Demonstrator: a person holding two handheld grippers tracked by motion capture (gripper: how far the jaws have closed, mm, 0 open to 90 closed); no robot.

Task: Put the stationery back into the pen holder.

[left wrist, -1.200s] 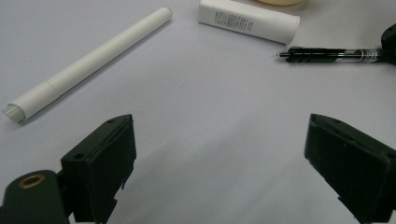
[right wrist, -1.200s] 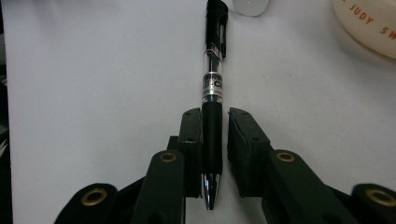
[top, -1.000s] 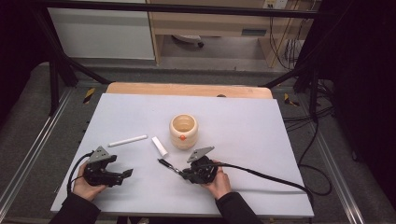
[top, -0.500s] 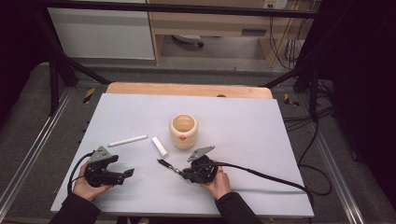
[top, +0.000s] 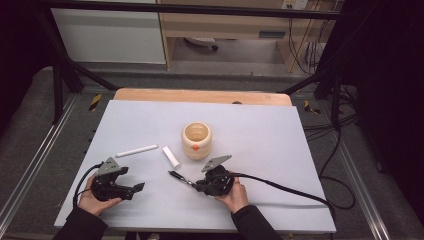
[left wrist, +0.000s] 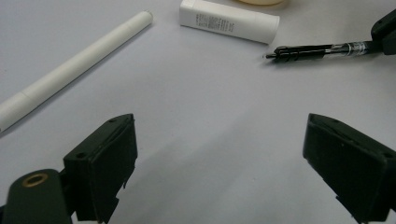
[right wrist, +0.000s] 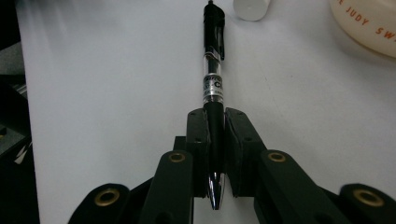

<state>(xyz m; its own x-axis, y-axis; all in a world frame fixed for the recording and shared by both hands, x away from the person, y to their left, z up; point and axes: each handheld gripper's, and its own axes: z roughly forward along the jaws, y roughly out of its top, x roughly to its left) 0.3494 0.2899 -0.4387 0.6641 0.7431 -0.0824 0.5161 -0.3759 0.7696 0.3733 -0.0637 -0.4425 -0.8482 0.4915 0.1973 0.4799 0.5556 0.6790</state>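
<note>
Right gripper [right wrist: 215, 154] was clamped on a pen [right wrist: 213, 79] near its tip end, pen lying level just above the table [top: 300, 150], clip end pointing away toward the cup [top: 196, 140], probably for insertion. Pen: black ends, clear barrel, printed label. Left gripper [left wrist: 224, 158] rested agape, holding nothing. Beyond lay a short white tube [left wrist: 229, 20] and a long white stick [left wrist: 70, 70], untouched.

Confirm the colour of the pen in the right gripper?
Pen: black with a clear barrel section and silver tip, best in the right gripper view.
</note>
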